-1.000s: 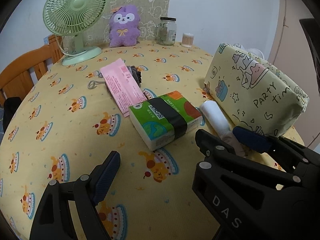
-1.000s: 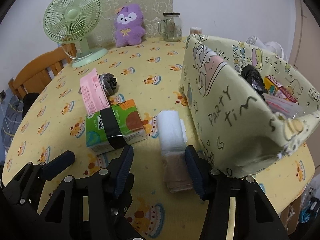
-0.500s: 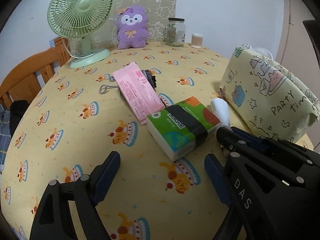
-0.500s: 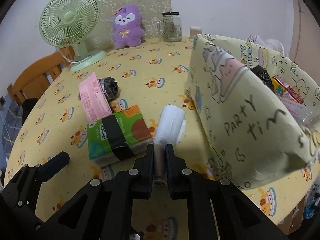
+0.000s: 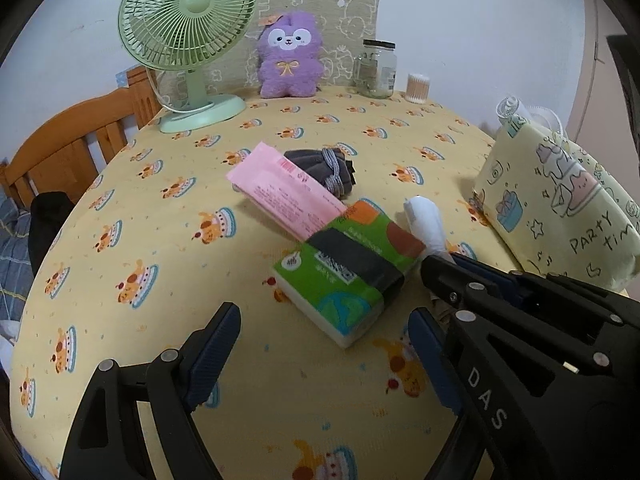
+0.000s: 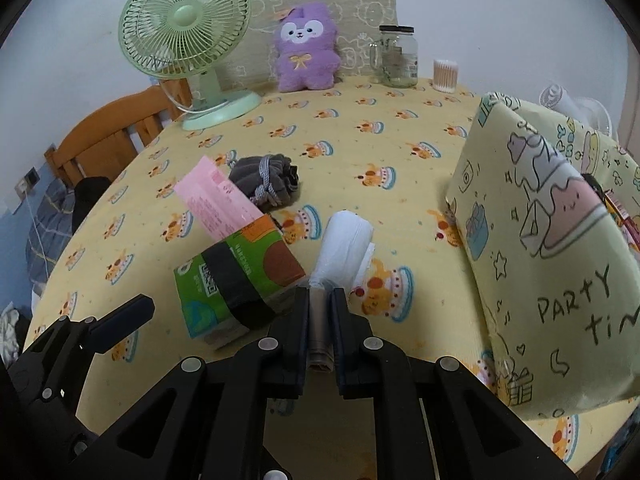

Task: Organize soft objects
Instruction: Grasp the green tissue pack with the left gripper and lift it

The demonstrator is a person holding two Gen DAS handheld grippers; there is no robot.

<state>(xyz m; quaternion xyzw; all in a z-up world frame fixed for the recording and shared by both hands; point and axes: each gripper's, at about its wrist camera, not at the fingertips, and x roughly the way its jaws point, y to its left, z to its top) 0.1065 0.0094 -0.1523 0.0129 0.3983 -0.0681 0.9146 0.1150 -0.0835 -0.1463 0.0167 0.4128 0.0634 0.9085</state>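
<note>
A: Right claw (image 6: 319,316) status?

B: Fingers pinched almost together on the near, grey-brown end of the white roll (image 6: 344,240). Claw body enters the left wrist view from 4 o'clock (image 5: 448,270).

A: Roll orientation?

B: Long axis runs from the claw toward 12 o'clock, tipped slightly to 1 o'clock in the right wrist view. Free white end points away from the camera. Whether the far end touches the counter (image 6: 352,152) or is raised off it: cannot tell.

A: Neighbours?

B: Green tissue pack (image 6: 236,276) just beside the roll at its 9 o'clock. Pink packet (image 6: 218,202) leans on the pack's far edge; dark grey bundle (image 6: 266,180) behind that. Yellow fabric bin (image 6: 552,248) at 3 o'clock, apart from the roll.

A: Left claw (image 5: 324,356)?

B: Fingers wide apart, nothing between them, above the counter with the tissue pack (image 5: 348,268) ahead at 12 o'clock.

A: Far edge?

B: Green fan (image 6: 188,36), purple plush (image 6: 306,50), glass jar (image 6: 398,58).
</note>
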